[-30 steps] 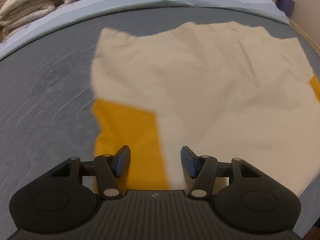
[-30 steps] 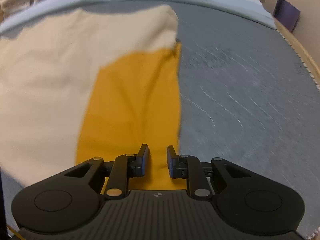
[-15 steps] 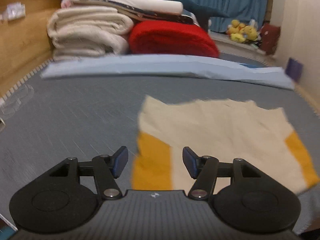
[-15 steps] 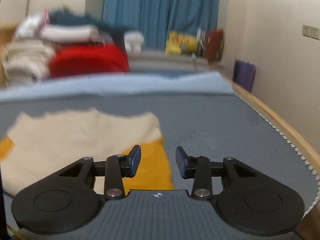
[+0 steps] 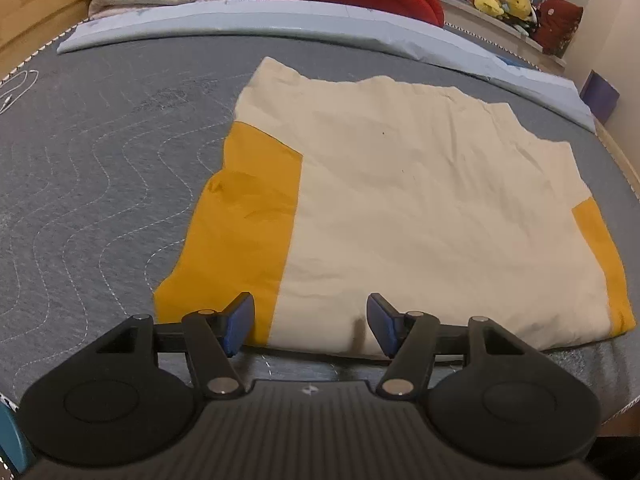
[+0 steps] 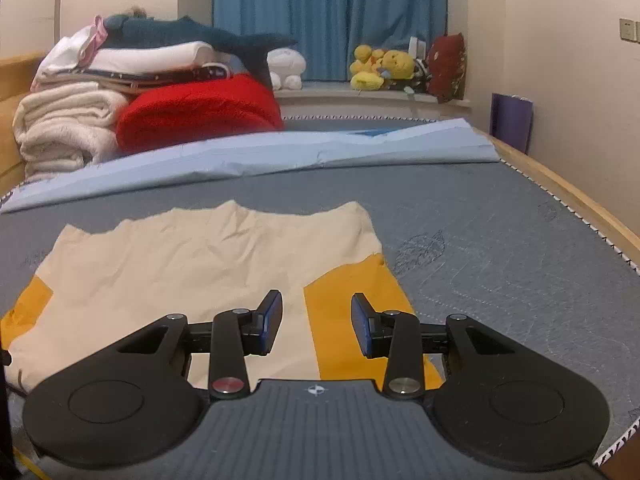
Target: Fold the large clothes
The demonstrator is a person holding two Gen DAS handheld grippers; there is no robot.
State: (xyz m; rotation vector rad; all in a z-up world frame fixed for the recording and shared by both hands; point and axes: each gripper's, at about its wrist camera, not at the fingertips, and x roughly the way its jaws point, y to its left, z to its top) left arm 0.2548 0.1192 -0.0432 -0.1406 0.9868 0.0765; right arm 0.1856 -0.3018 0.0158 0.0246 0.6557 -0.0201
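Garment: one, cream cloth with two mustard-yellow side panels; folded into a rough rectangle, lightly creased, far edge wavy; lies flat on the mattress, toward its near edge.
Mattress: one, grey quilted cover stitched in pale wavy lines; the garment is the only thing lying on its middle.
Left gripper: one, black with two blue pads; jaws spread wide, nothing between them; hangs over the garment's near edge, at the seam of the left yellow panel and the cream.
Right gripper: one, same build; its jaws have just been opening and stand apart, holding nothing; hangs above the garment's right yellow panel.
Sheet: one, pale blue, a long creased strip across the mattress beyond the garment.
Blankets: one stack, off-white, thick and fluffy, rolled folds; beyond the garment, to its far left.
Red blanket: one, plush, rounded bundle, just beside the off-white stack.
Plush toys: several, yellow, on a ledge well beyond the garment, before a blue curtain.
Bed frame: pale wood rail, right of the garment.
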